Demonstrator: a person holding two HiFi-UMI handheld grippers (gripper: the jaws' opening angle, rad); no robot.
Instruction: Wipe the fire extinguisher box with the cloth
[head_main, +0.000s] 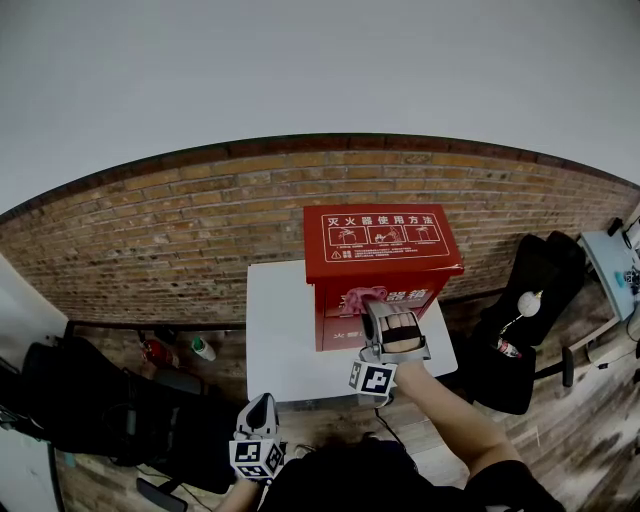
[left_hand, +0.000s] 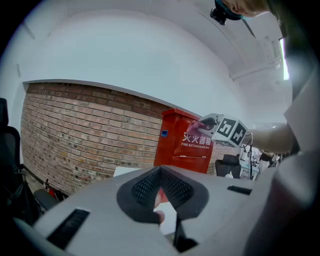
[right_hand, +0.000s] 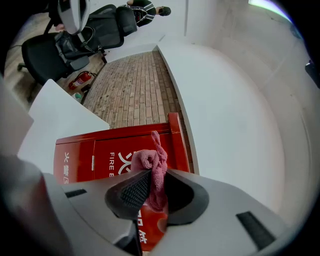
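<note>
The red fire extinguisher box (head_main: 382, 258) stands on a white table (head_main: 285, 345) against a brick wall. My right gripper (head_main: 383, 315) is shut on a pink cloth (head_main: 362, 297), which it presses against the box's front face beside the white lettering. In the right gripper view the cloth (right_hand: 152, 165) hangs bunched between the pads, right before the red box (right_hand: 105, 150). My left gripper (head_main: 259, 408) hangs low at the table's near left corner, away from the box, shut with nothing in it. From the left gripper view I see the box (left_hand: 180, 145) and the right gripper (left_hand: 220, 127) with the cloth (left_hand: 205, 123).
A brick wall (head_main: 180, 235) runs behind the table. A small fire extinguisher (head_main: 155, 351) and a bottle (head_main: 203, 349) lie on the floor at the left. Black chairs stand at the right (head_main: 530, 300) and lower left (head_main: 110, 410).
</note>
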